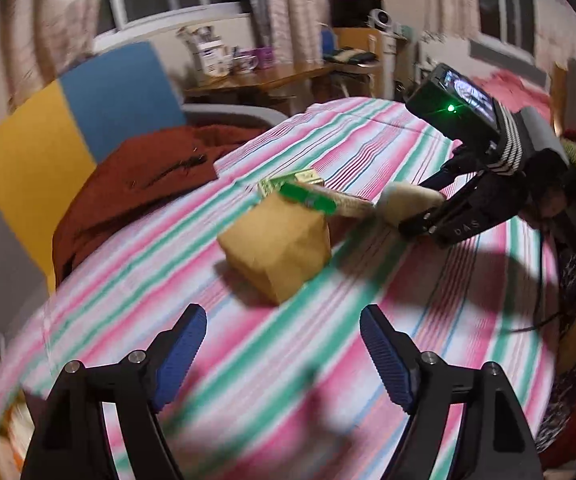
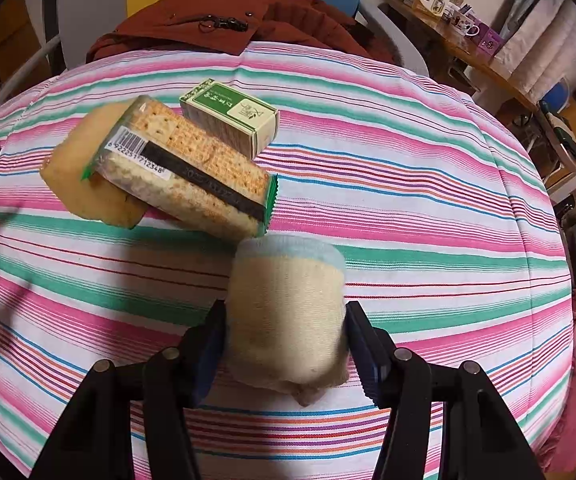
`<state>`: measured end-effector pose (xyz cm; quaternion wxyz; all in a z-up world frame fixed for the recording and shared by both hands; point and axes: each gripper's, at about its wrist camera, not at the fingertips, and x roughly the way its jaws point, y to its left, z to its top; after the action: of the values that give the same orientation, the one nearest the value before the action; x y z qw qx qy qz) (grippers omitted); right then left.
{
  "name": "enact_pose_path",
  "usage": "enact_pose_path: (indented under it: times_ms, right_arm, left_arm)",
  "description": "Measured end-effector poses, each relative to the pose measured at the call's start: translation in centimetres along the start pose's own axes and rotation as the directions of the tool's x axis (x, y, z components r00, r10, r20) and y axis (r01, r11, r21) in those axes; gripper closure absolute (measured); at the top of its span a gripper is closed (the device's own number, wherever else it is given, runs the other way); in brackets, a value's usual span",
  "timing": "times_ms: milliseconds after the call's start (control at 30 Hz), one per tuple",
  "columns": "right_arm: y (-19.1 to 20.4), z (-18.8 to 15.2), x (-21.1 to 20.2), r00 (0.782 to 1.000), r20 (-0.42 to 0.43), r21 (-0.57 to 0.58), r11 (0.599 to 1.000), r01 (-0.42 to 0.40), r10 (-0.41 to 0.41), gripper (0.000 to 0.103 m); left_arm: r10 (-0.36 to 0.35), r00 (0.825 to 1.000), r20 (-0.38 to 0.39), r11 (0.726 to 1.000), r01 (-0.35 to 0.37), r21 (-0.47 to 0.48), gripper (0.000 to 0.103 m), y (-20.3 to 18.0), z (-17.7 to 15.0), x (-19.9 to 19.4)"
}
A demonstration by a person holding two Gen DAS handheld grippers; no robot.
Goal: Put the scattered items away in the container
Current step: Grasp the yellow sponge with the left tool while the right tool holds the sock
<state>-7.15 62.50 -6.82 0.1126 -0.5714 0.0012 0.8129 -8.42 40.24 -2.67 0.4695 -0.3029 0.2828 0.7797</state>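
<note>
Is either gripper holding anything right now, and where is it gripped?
The right gripper pinches the rolled sock across its sides. The left gripper is open and empty.

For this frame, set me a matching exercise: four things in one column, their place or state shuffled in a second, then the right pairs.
Things
1. rolled cream sock
2. cracker packet
3. green and cream box
4. left gripper

Place or state
A. lies flat on the striped cloth, beyond the packet
B. open, nothing between its fingers
C. propped at a tilt across the tan paper container
D. clamped between the right gripper's fingers

Pairs: 1-D, 2-C, 3-A, 4-B
</note>
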Motion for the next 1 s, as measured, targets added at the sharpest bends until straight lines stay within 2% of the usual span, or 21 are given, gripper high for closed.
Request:
enact_pose_path:
  times_ms: [367, 533, 600, 767, 867, 1000]
  right_arm:
    - [0.1, 0.0, 0.1, 1.000, -0.006, -0.009, 1.000, 0.007, -0.007, 0.045]
    - [0.4, -0.1, 0.4, 0.999, -0.026, -0.030, 0.999, 0.036, -0.036, 0.044]
    - [0.4, -0.1, 0.4, 0.999, -0.026, -0.028, 0.999, 0.036, -0.036, 0.044]
    - [0.2, 0.0, 0.6, 0.999, -0.028, -0.029, 0.999, 0.037, -0.038, 0.045]
    - [0.1, 0.2, 0.7, 0.999, -0.030, -0.027, 0.999, 0.034, -0.035, 0.044]
    - [-0.1, 0.3, 0.9, 0.999, -0.032, -0.024, 0.999, 0.031, -0.032, 0.044]
  left_arm:
    - [-0.046, 0.998, -0.034, 0.981, 0.051, 0.186, 0.017, 0.9, 3.0, 3.9]
    - [-0.078, 0.996, -0.036, 0.962, 0.085, 0.260, 0.008, 1.1, 4.2, 4.7]
    - [-0.102, 0.994, -0.051, 0.957, 0.112, 0.267, 0.003, 1.6, 4.7, 5.1]
    - [-0.160, 0.984, -0.076, 0.952, 0.175, 0.252, 0.003, 2.7, 6.2, 6.5]
    - [-0.221, 0.971, -0.092, 0.942, 0.237, 0.237, 0.003, 2.6, 6.5, 7.0]
    - [-0.254, 0.960, -0.119, 0.931, 0.276, 0.239, 0.005, 2.1, 6.4, 7.9]
